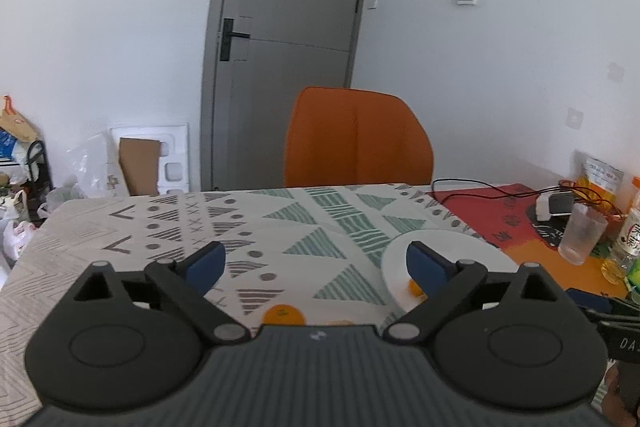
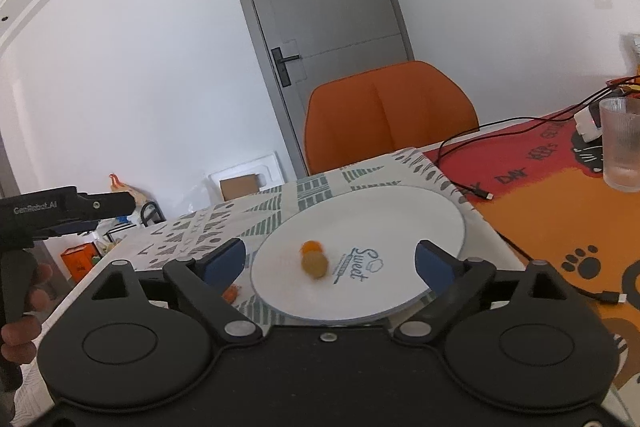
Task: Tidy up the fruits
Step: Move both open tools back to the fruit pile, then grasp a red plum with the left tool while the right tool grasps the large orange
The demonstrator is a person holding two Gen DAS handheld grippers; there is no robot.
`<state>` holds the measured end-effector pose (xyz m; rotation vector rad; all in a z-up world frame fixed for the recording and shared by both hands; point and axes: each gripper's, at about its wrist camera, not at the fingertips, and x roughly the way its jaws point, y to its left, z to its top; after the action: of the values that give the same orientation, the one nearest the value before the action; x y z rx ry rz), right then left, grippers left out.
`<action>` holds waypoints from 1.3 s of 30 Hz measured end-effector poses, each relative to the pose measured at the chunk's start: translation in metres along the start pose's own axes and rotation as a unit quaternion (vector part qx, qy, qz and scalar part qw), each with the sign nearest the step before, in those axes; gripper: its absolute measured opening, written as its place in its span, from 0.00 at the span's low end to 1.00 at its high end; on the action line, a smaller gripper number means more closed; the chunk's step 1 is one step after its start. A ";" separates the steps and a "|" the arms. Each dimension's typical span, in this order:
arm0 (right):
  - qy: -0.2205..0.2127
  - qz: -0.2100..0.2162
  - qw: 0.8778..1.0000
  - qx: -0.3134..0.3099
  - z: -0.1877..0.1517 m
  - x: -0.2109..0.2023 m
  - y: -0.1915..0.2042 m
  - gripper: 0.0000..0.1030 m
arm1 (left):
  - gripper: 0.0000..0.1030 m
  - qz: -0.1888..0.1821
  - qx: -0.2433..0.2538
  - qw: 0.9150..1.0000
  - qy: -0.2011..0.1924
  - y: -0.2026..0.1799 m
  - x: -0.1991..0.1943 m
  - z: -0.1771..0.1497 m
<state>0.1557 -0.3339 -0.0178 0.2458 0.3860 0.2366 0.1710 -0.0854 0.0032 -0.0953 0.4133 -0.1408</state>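
Note:
A white plate marked "Sweet" lies on the patterned tablecloth. Two small orange fruits sit on it, blurred. My right gripper is open and empty, hovering over the plate's near side. Another orange fruit lies on the cloth left of the plate. In the left wrist view my left gripper is open and empty above the cloth, left of the plate. An orange fruit lies just below it, partly hidden by the gripper body. A fruit on the plate peeks past the right finger.
An orange chair stands at the table's far edge before a grey door. A red and orange mat with cables, a clear glass and bottles lies to the right. Clutter and bags sit on the floor at left.

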 end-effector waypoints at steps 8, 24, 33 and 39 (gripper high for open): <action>0.012 0.002 1.000 -0.003 -0.003 0.009 0.013 0.90 | 0.94 0.016 -0.007 1.000 0.010 0.021 -0.007 -0.014; 0.032 0.029 0.998 -0.039 -0.012 0.021 0.055 0.90 | 0.90 0.074 -0.059 0.995 0.029 0.076 -0.024 -0.044; 0.048 0.044 0.996 -0.053 -0.019 0.030 0.074 0.89 | 0.56 0.074 -0.079 0.992 0.061 0.094 -0.026 -0.066; 0.059 0.055 0.995 -0.066 -0.023 0.033 0.087 0.89 | 0.53 0.075 -0.089 0.990 0.076 0.100 -0.023 -0.078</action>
<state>0.1608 -0.2384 -0.0256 0.1239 0.4724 0.3854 0.1303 0.0115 -0.0705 -0.2300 0.5826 0.0370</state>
